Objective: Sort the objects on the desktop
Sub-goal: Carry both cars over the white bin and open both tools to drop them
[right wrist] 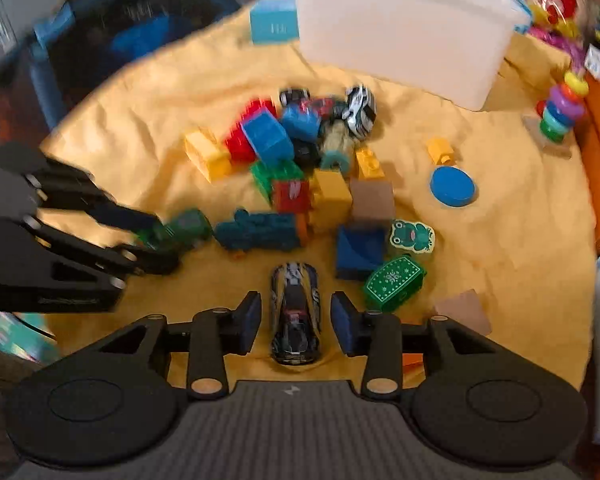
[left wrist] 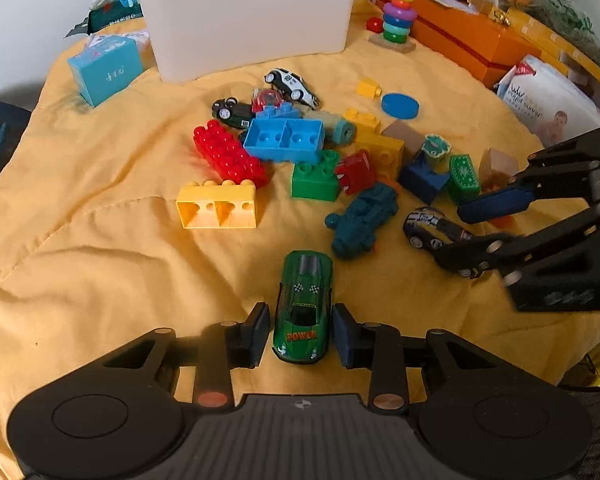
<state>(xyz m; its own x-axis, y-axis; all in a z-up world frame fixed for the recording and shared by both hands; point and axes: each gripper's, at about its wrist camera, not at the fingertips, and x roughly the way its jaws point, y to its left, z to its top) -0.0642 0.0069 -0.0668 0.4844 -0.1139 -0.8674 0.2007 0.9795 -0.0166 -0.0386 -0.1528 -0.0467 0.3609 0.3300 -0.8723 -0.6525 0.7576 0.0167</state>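
Note:
A green toy car (left wrist: 303,308) lies on the yellow cloth (left wrist: 100,272) between the pads of my left gripper (left wrist: 300,334), which is open around it with small gaps on both sides. My right gripper (right wrist: 294,322) is open around a black and blue toy car (right wrist: 295,314), not touching it. That car also shows in the left wrist view (left wrist: 432,226) beside the right gripper (left wrist: 466,236). A pile of building bricks, a teal toy vehicle (left wrist: 362,220) and more toy cars (left wrist: 292,87) lies in the middle of the cloth.
A white plastic bin (left wrist: 248,16) stands at the back. A light blue box (left wrist: 106,68) sits left of it. A ring stacker (left wrist: 398,16) and orange boxes (left wrist: 468,36) are at the right. A blue disc (left wrist: 400,105) and green stamps (right wrist: 394,282) lie nearby.

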